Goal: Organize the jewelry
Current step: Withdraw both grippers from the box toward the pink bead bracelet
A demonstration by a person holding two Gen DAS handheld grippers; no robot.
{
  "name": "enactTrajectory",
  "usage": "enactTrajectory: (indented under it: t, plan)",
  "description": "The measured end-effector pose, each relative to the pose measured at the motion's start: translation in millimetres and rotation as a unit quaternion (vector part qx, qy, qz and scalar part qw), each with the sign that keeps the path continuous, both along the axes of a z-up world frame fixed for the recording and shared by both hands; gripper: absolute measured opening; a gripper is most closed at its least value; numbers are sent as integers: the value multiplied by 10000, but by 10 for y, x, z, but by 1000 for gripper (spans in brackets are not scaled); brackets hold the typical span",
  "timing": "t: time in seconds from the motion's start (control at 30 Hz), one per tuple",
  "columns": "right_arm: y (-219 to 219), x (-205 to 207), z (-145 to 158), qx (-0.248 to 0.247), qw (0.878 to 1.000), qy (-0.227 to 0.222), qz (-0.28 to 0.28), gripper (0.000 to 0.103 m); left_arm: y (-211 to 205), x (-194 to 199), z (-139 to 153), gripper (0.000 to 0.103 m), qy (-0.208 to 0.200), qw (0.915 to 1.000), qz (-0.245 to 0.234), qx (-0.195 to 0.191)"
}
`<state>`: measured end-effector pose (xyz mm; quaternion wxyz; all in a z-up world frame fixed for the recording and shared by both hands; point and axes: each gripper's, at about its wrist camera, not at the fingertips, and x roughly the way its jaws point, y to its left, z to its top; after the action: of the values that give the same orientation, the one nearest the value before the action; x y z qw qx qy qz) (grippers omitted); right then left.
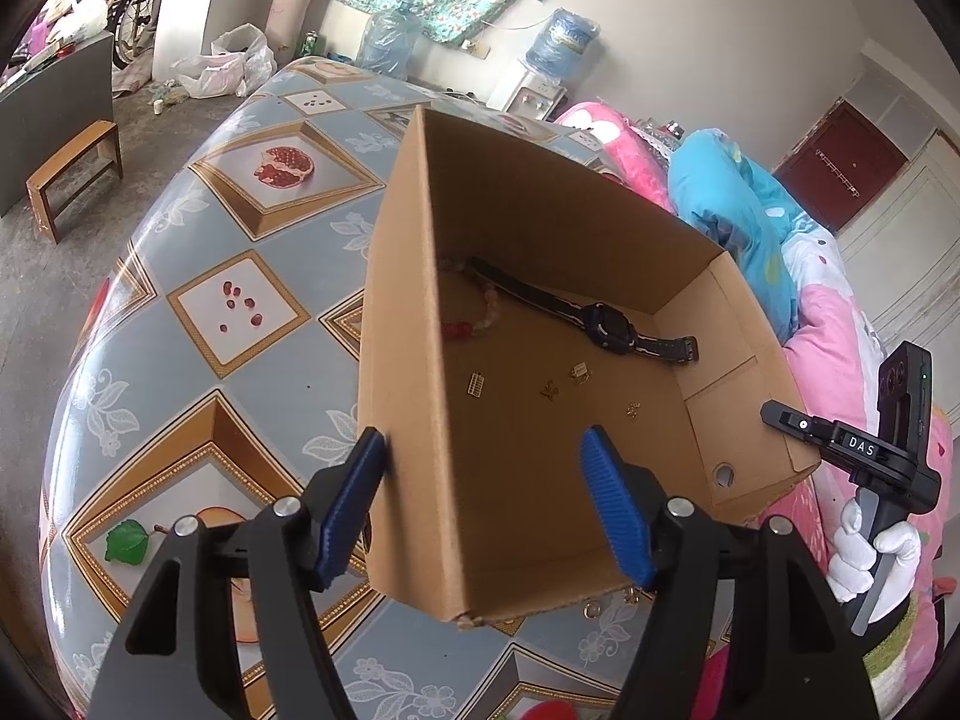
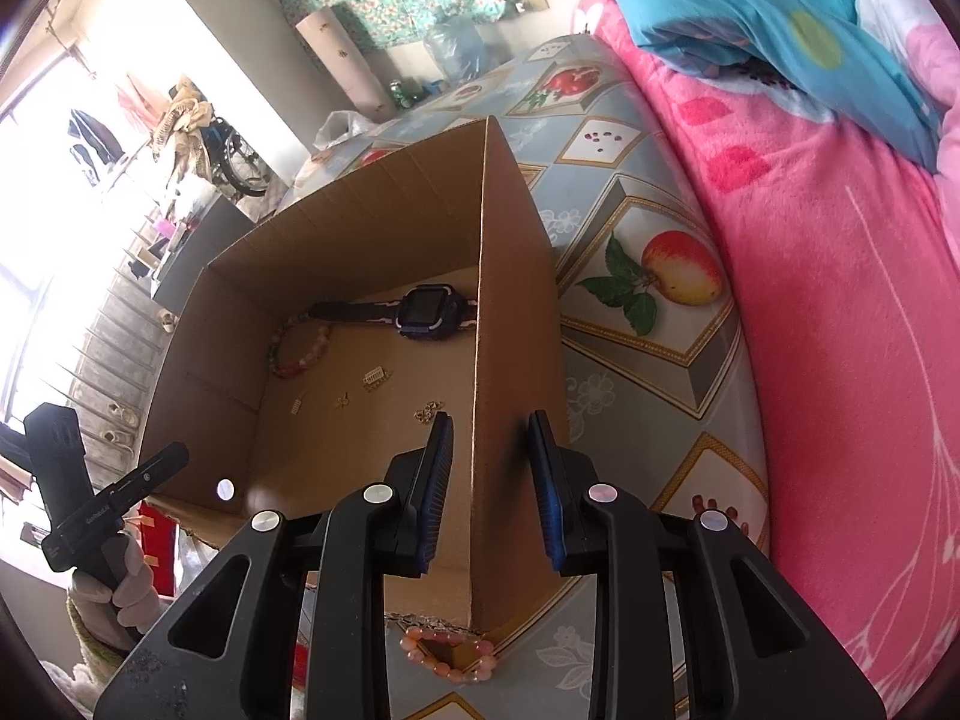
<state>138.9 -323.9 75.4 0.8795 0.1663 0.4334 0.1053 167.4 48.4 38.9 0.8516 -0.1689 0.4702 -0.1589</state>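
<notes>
Covering the table [image 1: 180, 312] is a fruit-print cloth, and on it sits a cardboard box [image 1: 540, 228]. Both the left gripper [image 1: 486, 504] and right gripper [image 2: 489, 492] are spread wide, each straddling a box wall (grasping nothing). Inside lie a watch [image 2: 423, 307], a bead bracelet [image 2: 300, 348] and small gold charms [image 1: 549, 390]; another bracelet [image 2: 450, 654] lies outside.

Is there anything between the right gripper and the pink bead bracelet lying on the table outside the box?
Yes. A wall of the cardboard box stands between the open fingers of the right gripper, and the pink bead bracelet lies below, at the foot of that box corner. The gripper likely must clear the wall first.
</notes>
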Motion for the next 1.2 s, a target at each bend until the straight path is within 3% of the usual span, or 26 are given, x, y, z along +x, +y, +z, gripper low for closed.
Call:
enactTrajectory:
  t: [1.2]
  plan:
    - [1,-113,-19,83,9999,-49,126,29,-71,-103,-3,66,5,9995,177,250]
